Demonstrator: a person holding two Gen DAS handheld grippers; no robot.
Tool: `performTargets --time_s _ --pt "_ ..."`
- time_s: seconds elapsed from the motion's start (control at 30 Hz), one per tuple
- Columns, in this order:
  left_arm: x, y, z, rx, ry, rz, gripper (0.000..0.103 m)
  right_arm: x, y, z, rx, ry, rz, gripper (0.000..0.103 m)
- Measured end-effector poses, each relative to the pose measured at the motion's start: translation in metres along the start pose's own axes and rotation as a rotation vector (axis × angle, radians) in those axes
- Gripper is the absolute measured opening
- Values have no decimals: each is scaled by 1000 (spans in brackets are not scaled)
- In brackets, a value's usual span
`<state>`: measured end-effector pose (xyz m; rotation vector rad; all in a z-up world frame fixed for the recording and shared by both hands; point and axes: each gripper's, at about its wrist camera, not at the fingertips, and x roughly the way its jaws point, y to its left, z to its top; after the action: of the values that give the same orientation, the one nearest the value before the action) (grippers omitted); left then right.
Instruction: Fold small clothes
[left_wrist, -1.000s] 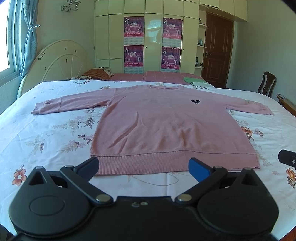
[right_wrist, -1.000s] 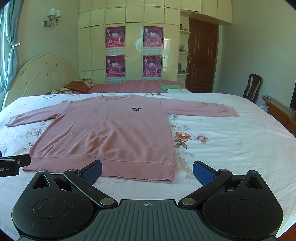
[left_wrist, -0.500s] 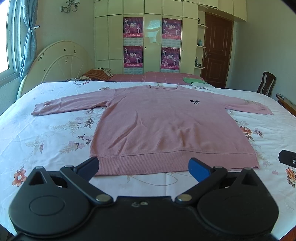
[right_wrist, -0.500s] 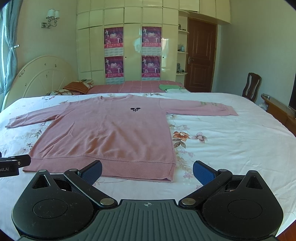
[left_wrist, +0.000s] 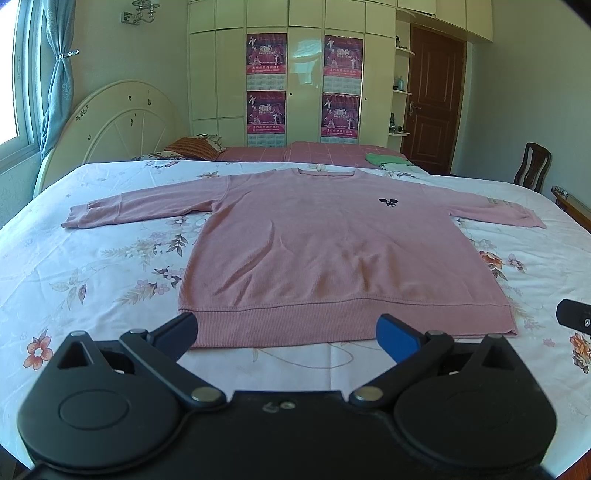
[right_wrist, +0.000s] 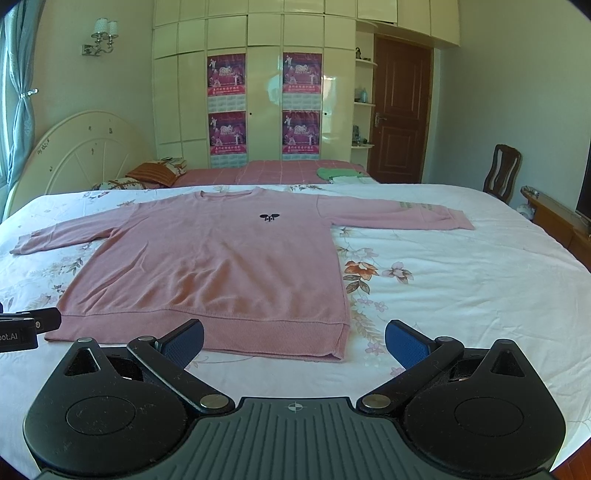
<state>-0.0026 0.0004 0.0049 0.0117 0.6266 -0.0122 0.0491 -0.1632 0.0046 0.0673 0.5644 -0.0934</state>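
Note:
A pink long-sleeved sweater (left_wrist: 332, 251) lies flat and face up on the flowered bed sheet (left_wrist: 92, 280), sleeves spread to both sides, hem nearest me. It also shows in the right wrist view (right_wrist: 221, 266). My left gripper (left_wrist: 287, 332) is open and empty, just in front of the hem, towards its left part. My right gripper (right_wrist: 294, 341) is open and empty, in front of the hem's right corner. Each gripper's tip shows at the edge of the other's view.
A cream headboard (left_wrist: 114, 122) stands at the bed's left end. A second bed with a pink cover (right_wrist: 266, 171) and a green cloth (right_wrist: 336, 172) lies beyond. A wooden chair (right_wrist: 504, 166) and a low wooden bench (right_wrist: 561, 221) are at the right.
Both views have shifted only slightly; the sweater lies as before and both grippers stay open.

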Motion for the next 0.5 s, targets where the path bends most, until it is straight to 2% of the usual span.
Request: performTargets --time_s 0.5 --pt "2 -2 0 2 5 1 103 -1 -2 0 1 3 0 103"
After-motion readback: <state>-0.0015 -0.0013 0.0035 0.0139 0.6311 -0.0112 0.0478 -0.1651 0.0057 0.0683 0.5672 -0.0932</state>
